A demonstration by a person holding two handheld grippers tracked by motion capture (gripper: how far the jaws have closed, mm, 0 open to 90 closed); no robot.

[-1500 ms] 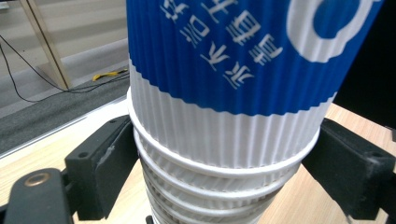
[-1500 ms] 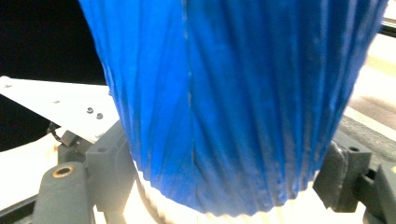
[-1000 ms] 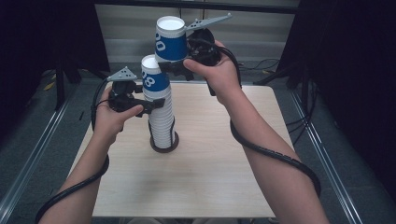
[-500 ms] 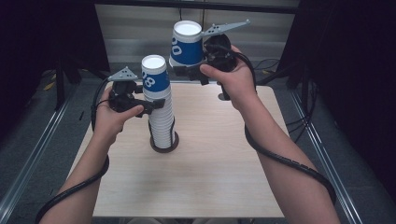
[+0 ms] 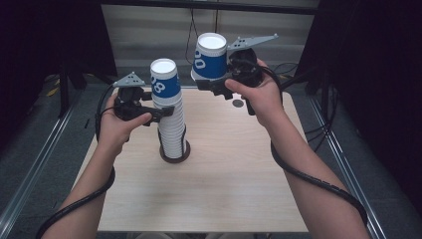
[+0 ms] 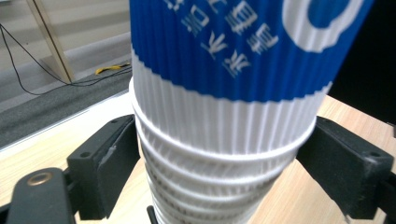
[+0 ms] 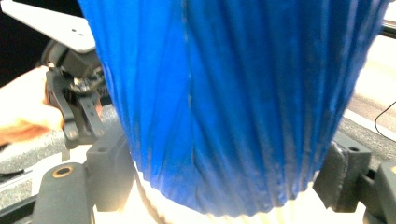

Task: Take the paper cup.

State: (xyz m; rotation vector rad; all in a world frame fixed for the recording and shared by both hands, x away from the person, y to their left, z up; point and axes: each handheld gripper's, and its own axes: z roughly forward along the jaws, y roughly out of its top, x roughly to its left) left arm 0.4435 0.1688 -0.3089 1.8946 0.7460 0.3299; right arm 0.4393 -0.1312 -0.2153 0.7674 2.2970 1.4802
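Blue-and-white cup: one ribbed paper cup [image 5: 211,59] had been lifted free of the others and hung in the air to the right of the stack, well clear of it and upright.
Right gripper: the right gripper [image 5: 219,83] was clamped on that cup's lower part, its jaws pressing the wall from both sides, as the right gripper view also showed [image 7: 233,186].
Stack: the stack of cups [image 5: 170,117] stood upright on the wooden surface [image 5: 234,189], near its middle-left, with many cups nested and a blue-banded one on top.
Left gripper: the left gripper [image 5: 160,112] straddled the stack below the top cup; its jaws had just been closing, with the stack between them. In the left gripper view [image 6: 219,154] the pads lay against the cup rims, so it looked like a steadying hold.
Done: one cup separated from the stack.
Left: by my judgement, setting the lifted cup down on the bare surface, then pulling the next cups, since most of the stack remained.
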